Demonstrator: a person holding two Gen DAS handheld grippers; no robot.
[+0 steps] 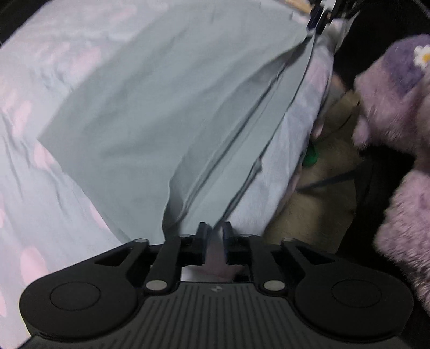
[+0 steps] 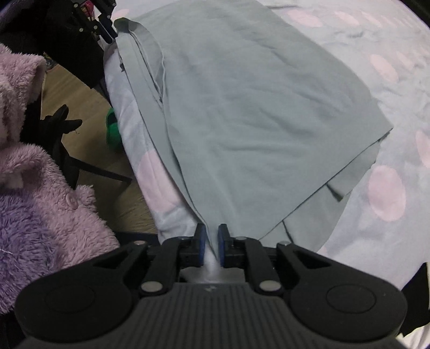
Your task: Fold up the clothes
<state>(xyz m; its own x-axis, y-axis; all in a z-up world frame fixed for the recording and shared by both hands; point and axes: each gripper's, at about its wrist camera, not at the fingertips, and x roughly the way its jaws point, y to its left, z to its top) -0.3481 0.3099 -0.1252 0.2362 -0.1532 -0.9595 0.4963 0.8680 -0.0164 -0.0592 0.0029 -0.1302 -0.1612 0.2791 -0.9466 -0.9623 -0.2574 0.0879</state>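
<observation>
A pale grey-green garment (image 1: 150,102) lies spread on a bed, folded over itself, with one edge lifted along the bed's side. My left gripper (image 1: 215,231) is shut on a corner of this garment, the cloth rising from between its fingers. Its far corner is held by the other gripper (image 1: 319,16) at the top of the left wrist view. In the right wrist view the same garment (image 2: 258,107) fans out ahead, and my right gripper (image 2: 211,232) is shut on its near corner. The left gripper (image 2: 104,24) shows at the top left there.
The bed wears a light blue sheet with pink spots (image 2: 387,193). Beside the bed is a wooden floor (image 2: 88,112) with a green object (image 2: 113,131) and a black stand (image 2: 64,134). A person's fluffy purple sleeve (image 1: 397,102) fills the side.
</observation>
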